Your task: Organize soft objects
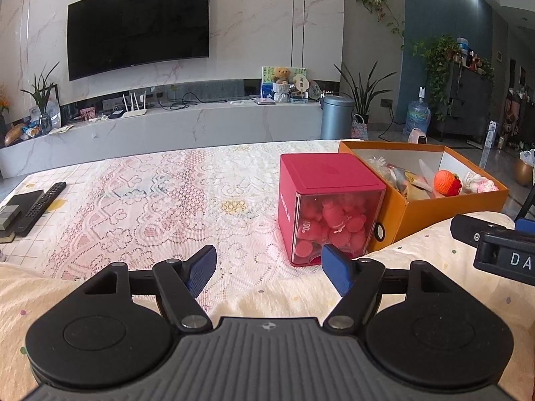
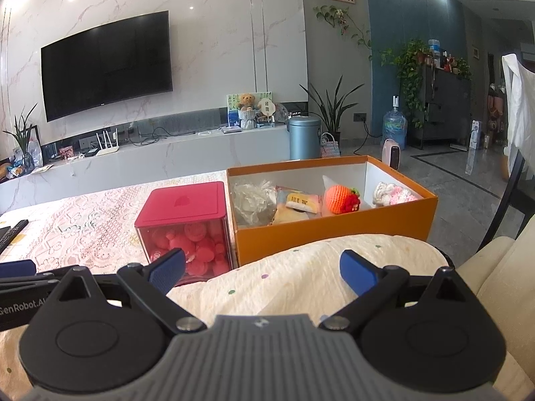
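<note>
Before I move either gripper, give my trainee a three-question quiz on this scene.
1. True or false: the red cube box with a clear front stands left of the open orange cardboard box.
2. Which lies inside the orange box: (a) black remote, (b) orange crocheted ball with a red end, (c) teddy bear?
3. Fill in: the left gripper and right gripper both have fingers that are ____.

Key: 1 true; 2 b; 3 open, holding nothing.

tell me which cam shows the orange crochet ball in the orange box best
The right wrist view: the orange crochet ball sits unobstructed, with the orange box interior open to the camera. In the left wrist view the ball appears smaller, off to the right, partly behind the box wall.
</note>
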